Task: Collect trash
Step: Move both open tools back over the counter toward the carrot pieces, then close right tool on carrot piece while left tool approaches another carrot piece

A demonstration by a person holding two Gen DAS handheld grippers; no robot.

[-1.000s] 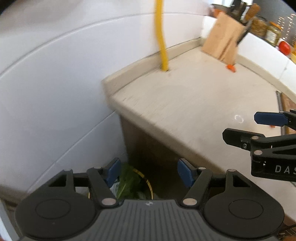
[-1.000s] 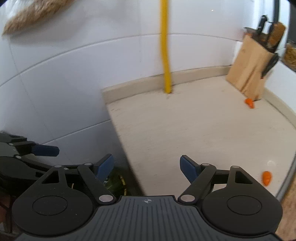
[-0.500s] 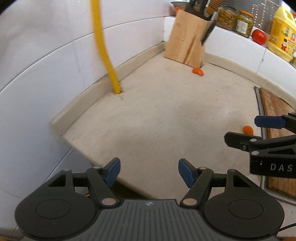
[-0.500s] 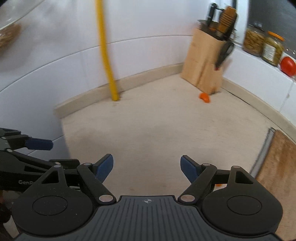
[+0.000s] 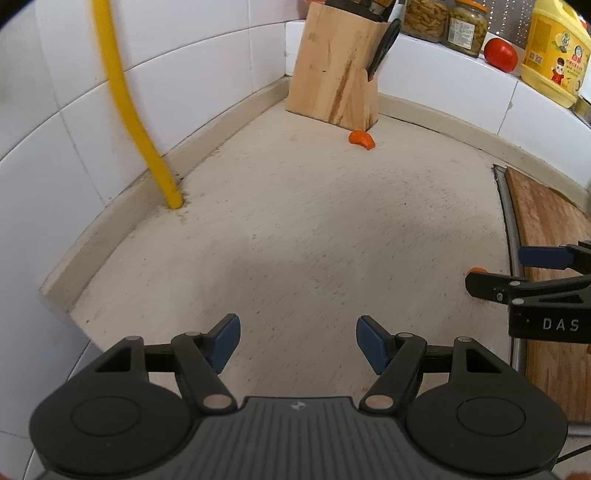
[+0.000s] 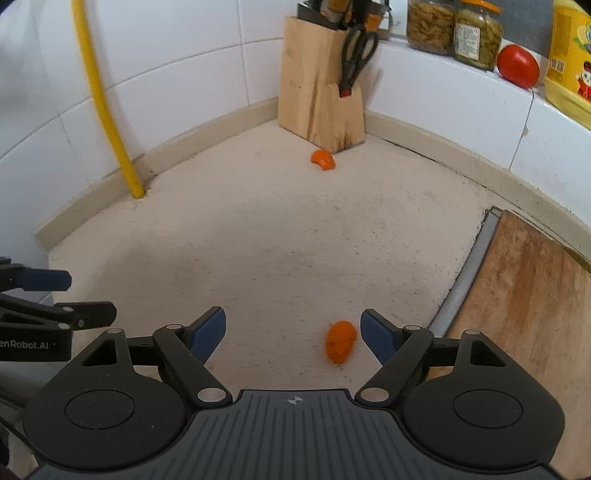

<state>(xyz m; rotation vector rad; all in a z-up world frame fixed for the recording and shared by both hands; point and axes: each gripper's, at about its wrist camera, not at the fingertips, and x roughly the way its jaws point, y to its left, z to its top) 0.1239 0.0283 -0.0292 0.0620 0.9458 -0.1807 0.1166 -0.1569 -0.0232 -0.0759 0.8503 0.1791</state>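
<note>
Two orange peel scraps lie on the beige counter (image 6: 258,240). One scrap (image 6: 340,346) lies between my right gripper's open fingers, closer to the right finger; in the left wrist view only its edge (image 5: 477,270) shows behind the right gripper. The other scrap (image 6: 323,159) (image 5: 361,139) lies at the foot of the knife block. My right gripper (image 6: 293,334) is open and empty. My left gripper (image 5: 297,341) is open and empty over the counter's near left part.
A wooden knife block (image 5: 336,70) with scissors stands in the far corner. A yellow pipe (image 5: 136,122) rises from the counter by the tiled wall. A wooden cutting board (image 6: 528,295) lies at right. Jars (image 6: 454,26), a tomato (image 6: 517,66) and a yellow bottle (image 5: 550,51) stand on the ledge.
Both grippers swung right and forward from the counter's left edge, away from the bin below. The near orange scrap now lies between the right gripper's fingers. Both stayed open.
</note>
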